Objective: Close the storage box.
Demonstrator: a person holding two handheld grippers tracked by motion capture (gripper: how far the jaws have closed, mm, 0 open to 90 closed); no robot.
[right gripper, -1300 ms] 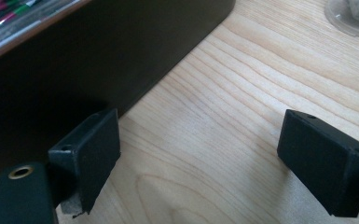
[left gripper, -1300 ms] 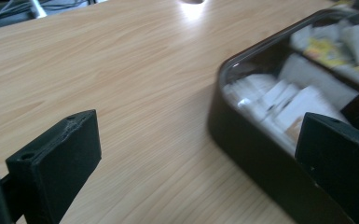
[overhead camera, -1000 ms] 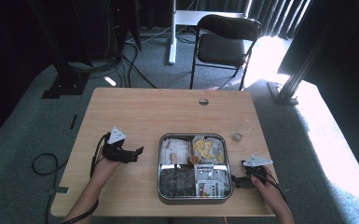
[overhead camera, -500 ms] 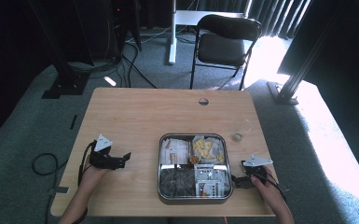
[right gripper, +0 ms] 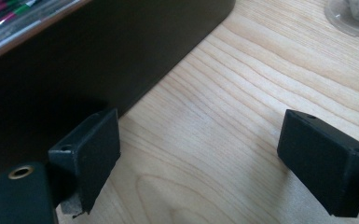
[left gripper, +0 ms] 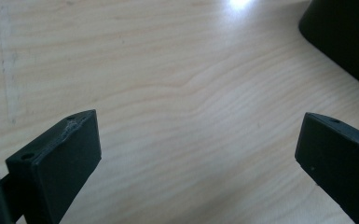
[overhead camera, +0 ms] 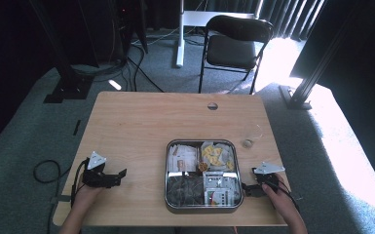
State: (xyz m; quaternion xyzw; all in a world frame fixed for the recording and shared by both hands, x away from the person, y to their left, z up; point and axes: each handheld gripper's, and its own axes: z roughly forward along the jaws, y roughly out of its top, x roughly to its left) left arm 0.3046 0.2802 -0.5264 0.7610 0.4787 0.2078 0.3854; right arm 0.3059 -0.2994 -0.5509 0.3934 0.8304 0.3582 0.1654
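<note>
Wooden table [overhead camera: 141,126] has a metal tray [overhead camera: 204,205] of snack packets sitting toward the near right. Left gripper [overhead camera: 121,173] rests well off to the tray's left, jaws spread wide over bare wood. Right gripper [overhead camera: 244,187] sits just beside the tray's right wall, jaws also wide, nothing held. Small clear cup [overhead camera: 248,142] stands past the tray's far right corner, and a black folding chair [overhead camera: 234,46] sits beyond the table.

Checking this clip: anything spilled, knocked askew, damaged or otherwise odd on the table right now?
Nothing stands out. The square metal tray of packets sits squarely on the wooden table, contents inside its rim. The small clear glass stands upright to the tray's right. The left gripper and right gripper are open and empty, one on either side of the tray.
</note>
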